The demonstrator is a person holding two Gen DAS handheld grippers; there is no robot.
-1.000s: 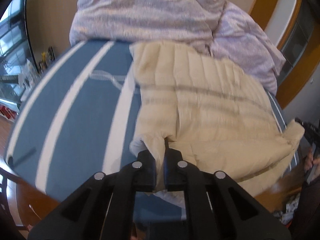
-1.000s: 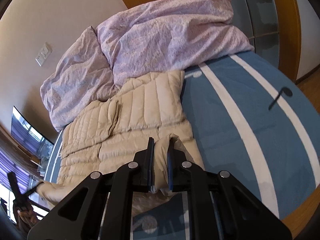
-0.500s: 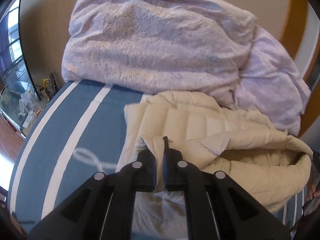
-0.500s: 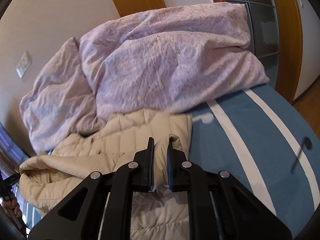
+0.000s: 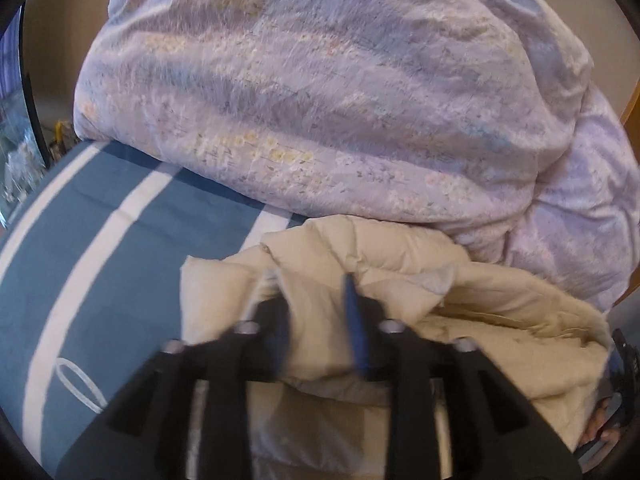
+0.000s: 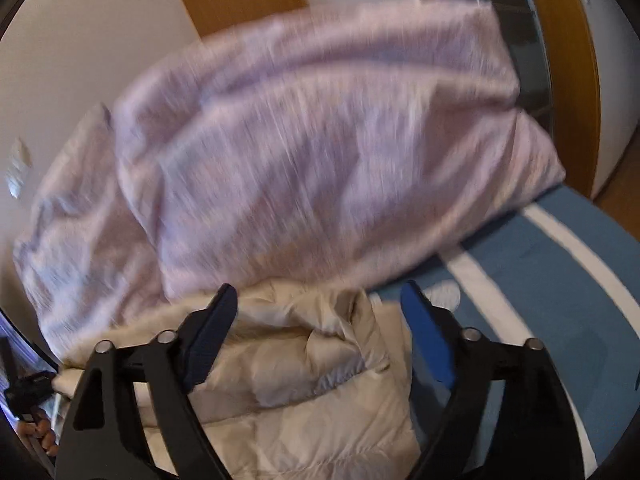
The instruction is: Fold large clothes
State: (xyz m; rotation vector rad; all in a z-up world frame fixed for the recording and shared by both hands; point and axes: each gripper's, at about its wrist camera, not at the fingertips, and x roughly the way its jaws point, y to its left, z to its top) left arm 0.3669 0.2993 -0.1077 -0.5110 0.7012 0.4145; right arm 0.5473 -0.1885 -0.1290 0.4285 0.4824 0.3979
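Observation:
A cream quilted puffer jacket (image 5: 480, 320) lies folded over on the blue striped bed cover (image 5: 100, 232), its far edge against the lilac duvet. My left gripper (image 5: 316, 292) is partly open, with a fold of the jacket loose between its fingers. My right gripper (image 6: 320, 304) is wide open above the jacket's (image 6: 304, 360) folded edge, holding nothing. Both views are motion-blurred.
A big crumpled lilac floral duvet (image 5: 320, 92) fills the far half of the bed, also in the right wrist view (image 6: 320, 152). Blue cover with white stripes (image 6: 560, 280) extends on either side. A wooden door frame (image 6: 568, 40) stands at the right.
Both grippers carried the jacket's near edge forward over the rest toward the duvet, then opened. The right one let go fully; the left one loosened its grip.

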